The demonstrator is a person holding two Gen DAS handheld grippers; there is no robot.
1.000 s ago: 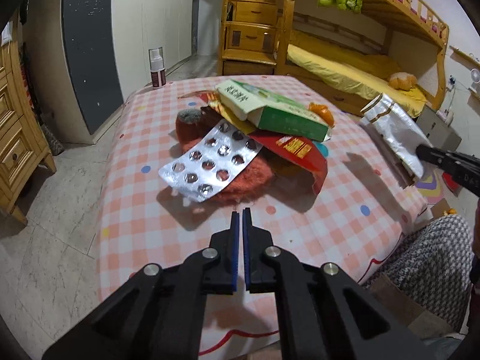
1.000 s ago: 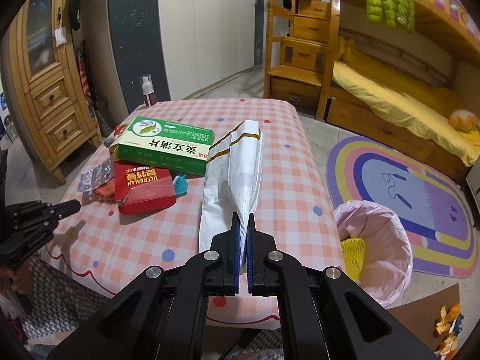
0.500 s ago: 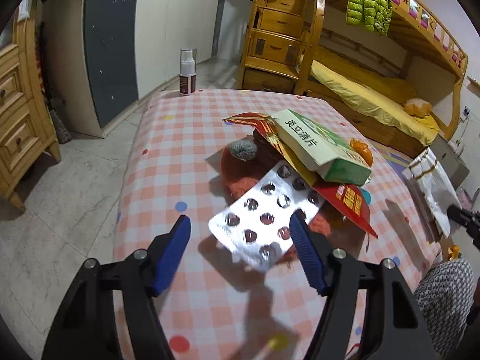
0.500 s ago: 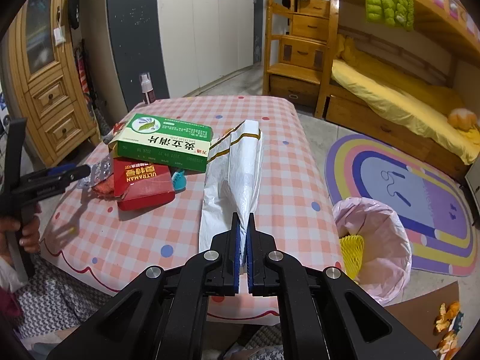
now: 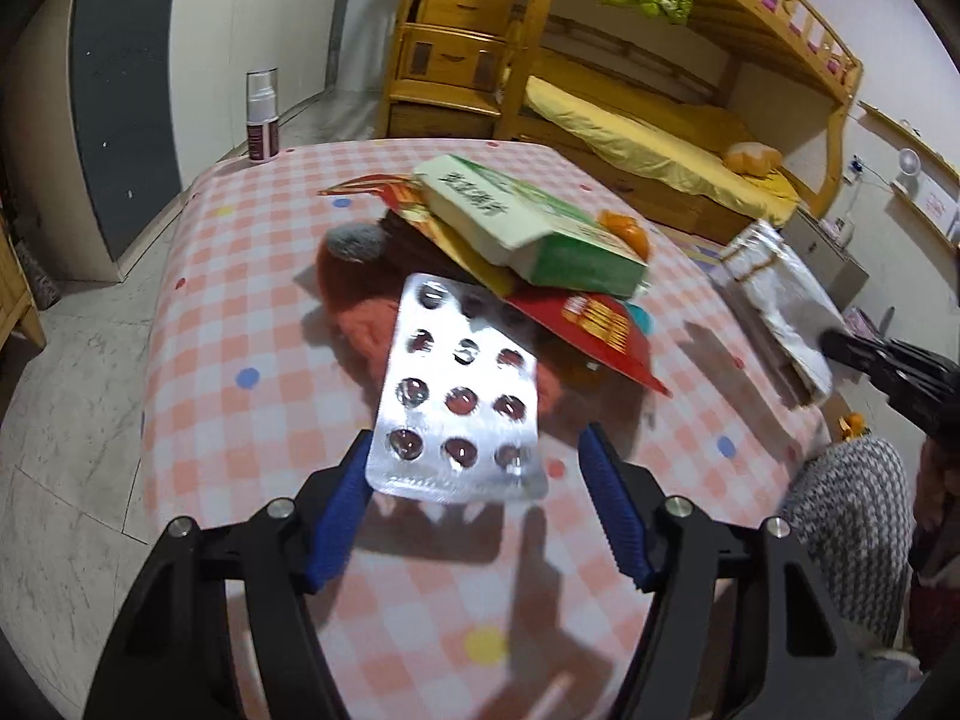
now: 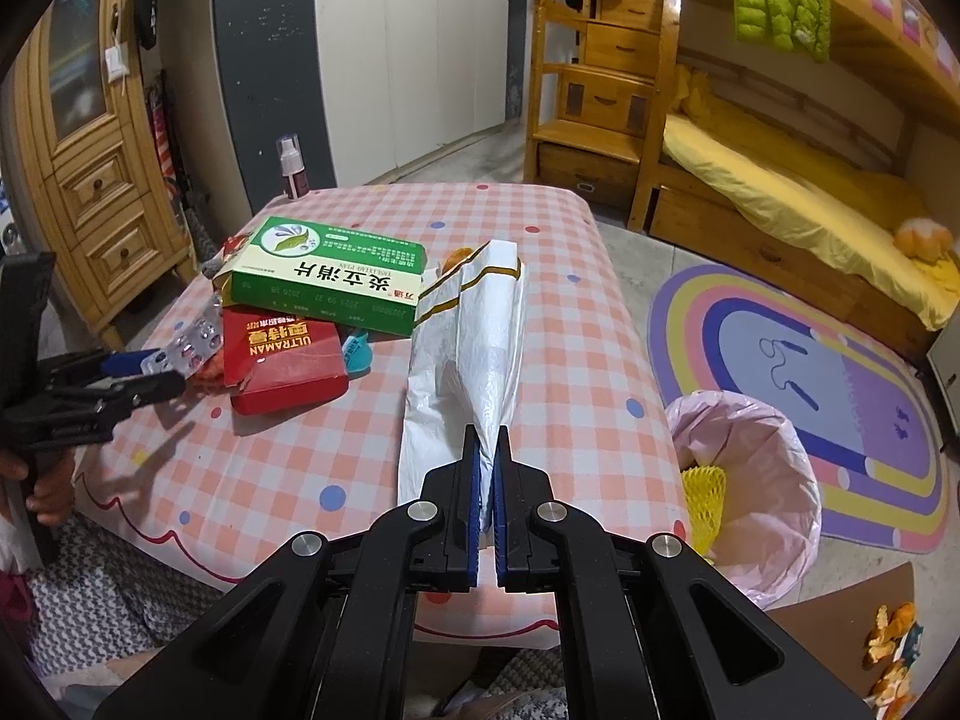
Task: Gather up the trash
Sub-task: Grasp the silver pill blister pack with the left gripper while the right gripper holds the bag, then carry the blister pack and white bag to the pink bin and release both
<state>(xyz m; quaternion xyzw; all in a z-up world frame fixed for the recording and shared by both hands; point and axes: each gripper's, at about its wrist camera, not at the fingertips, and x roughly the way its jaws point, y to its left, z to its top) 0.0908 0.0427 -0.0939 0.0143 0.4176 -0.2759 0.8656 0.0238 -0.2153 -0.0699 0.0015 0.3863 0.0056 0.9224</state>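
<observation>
Left claw (image 5: 477, 471): spread wide, its jaws having just been opening; the near end of the blister pack lies between the blue pads, and the left pad is at or very near the pack's left edge; contact cannot be told.
Blister pack (image 5: 459, 399): silver foil, straight ahead of the left claw, tilted up onto a red fuzzy cloth (image 5: 360, 312) beyond it.
Spray bottle (image 5: 262, 117): upright at the worktop's far edge, far ahead and left of the left claw.
Green box (image 5: 528, 228): ahead and right of the left claw, topmost in the pile, resting on a red packet (image 5: 591, 330).
Worktop (image 5: 240, 312): covered by a pink checked cloth with coloured dots.
Right claw (image 6: 486, 468): pressed together, pinching the near end of the white bag.
White bag (image 6: 474, 336): long and flat, running straight away from the right claw across the worktop; its far end, with gold stripes, lies just beside the green box.
Red box (image 6: 282, 357): ahead and left of the right claw, partly under the green box.
Bin (image 6: 756, 480): lined with a pink bag, on the floor just right of the right claw, beside the worktop; a yellow foam net (image 6: 702, 498) lies in it.
Rug (image 6: 822, 372): rainbow pattern, on the floor beyond the bin.
</observation>
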